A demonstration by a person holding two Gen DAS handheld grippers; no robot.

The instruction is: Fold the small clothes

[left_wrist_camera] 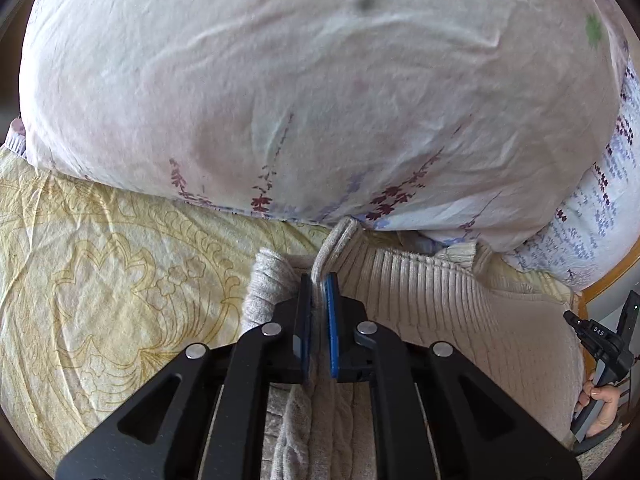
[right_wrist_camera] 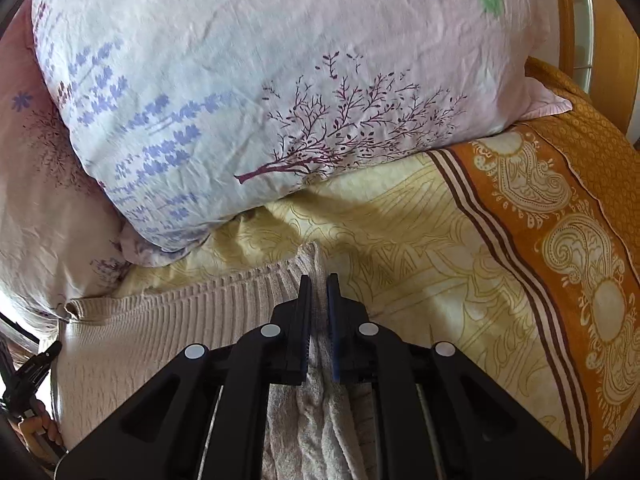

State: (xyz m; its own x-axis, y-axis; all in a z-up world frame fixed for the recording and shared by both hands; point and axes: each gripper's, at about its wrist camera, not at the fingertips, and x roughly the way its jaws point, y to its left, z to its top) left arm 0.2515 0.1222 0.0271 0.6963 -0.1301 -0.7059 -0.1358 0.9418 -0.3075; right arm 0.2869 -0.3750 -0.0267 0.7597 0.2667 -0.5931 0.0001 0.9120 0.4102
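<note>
Left wrist view: the left gripper (left_wrist_camera: 320,294) is pinched on a raised fold of the beige knit sweater (left_wrist_camera: 420,304), the blue pads pressed against the cloth with a ridge of knit standing up between them and running on ahead of the tips. The sweater lies flat on the yellow patterned sheet (left_wrist_camera: 100,280), spreading off to the gripper's right, where its ribbed band runs across the view. A bunched sleeve sits just left of the jaws. The floral pillow (left_wrist_camera: 304,92) rises straight ahead, close beyond the sweater's far edge. At the far right a hand (left_wrist_camera: 600,404) holds the other tool, and small white lettering on it seems to read "DAS"; I wouldn't swear to it.

Right wrist view: the right gripper (right_wrist_camera: 319,294) is likewise closed on the sweater (right_wrist_camera: 160,332), gripping a fold at its right-hand side; the garment stretches away to this gripper's left, ribbed band crosswise, while bare sheet (right_wrist_camera: 420,264) lies ahead and to the right. The pillow (right_wrist_camera: 248,92) sits ahead and left.

So each tool holds one side of the same end, the sweater's width strung between them. I'd judge the coming fold must carry that held edge evenly, both hands together, neither nearer than the other. No brand shows on the fabrics.
</note>
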